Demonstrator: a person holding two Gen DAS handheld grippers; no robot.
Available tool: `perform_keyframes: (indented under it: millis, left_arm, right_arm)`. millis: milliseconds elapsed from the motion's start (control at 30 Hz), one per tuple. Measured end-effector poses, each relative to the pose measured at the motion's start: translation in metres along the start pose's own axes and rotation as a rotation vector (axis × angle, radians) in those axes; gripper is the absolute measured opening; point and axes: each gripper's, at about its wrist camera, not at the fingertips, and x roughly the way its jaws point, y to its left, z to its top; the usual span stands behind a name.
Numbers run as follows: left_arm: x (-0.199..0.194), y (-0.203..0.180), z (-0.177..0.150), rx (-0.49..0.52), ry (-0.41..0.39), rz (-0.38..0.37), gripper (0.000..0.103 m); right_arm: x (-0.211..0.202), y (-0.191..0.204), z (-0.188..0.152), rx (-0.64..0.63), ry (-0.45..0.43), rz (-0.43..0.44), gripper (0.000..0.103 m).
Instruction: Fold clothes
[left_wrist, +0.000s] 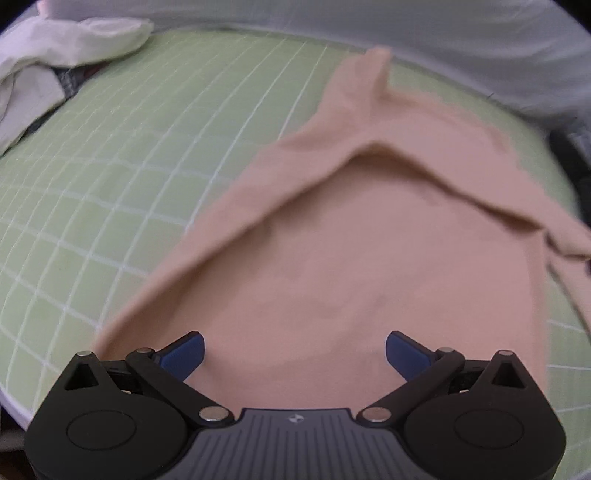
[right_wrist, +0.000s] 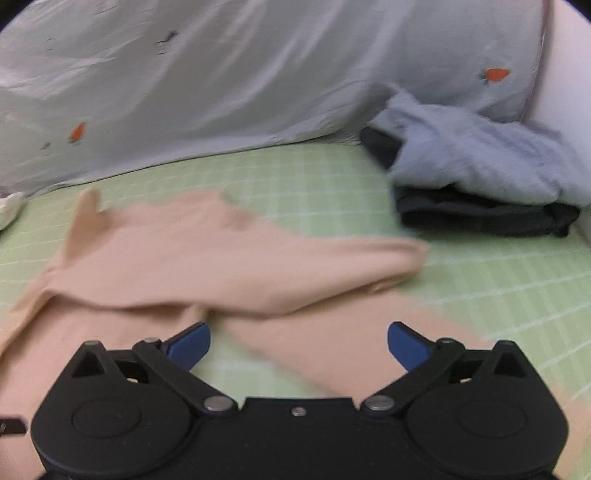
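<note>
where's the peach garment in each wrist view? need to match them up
Left wrist: the peach garment fills the centre and right, just ahead of the open left gripper.
Right wrist: it spreads across the left and centre, reaching under the open right gripper.
Shared landmark: the green checked sheet beneath it.

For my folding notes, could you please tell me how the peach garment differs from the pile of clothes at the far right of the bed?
The peach garment lies spread out in a single loose layer, while the pile of clothes is compact and stacked. The garment is one peach colour; the pile is light blue over black. The garment lies just ahead of both open grippers; the pile sits further off. Both rest on the green checked sheet.
</note>
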Motion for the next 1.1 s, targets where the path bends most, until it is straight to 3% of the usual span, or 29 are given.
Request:
perform_keyframes:
  millis: [233,633,800,933,1100]
  left_arm:
    - [-0.037,0.055,-0.004,0.126,-0.089,-0.008,0.103]
    - [-0.040,0.169,-0.001,0.212,-0.077,0.004,0.103]
    - [-0.038,0.211,0.003,0.248,-0.065,0.006,0.103]
    - [-0.033,0.219,0.005,0.278,-0.043,-0.007,0.103]
    - [-0.029,0.218,0.002,0.332,-0.023,-0.025,0.103]
  right_arm:
    - [-0.021,0.069,-0.028,0.085,0.027,0.020,0.103]
    - [-0.016,0.219,-0.063,0.152,0.080,0.138,0.101]
    - [-0.010,0.279,-0.068,0.124,0.094,0.215,0.083]
    - [-0.009,0.305,-0.073,0.101,0.114,0.255,0.072]
    - [-0.007,0.321,-0.079,0.104,0.144,0.286,0.042]
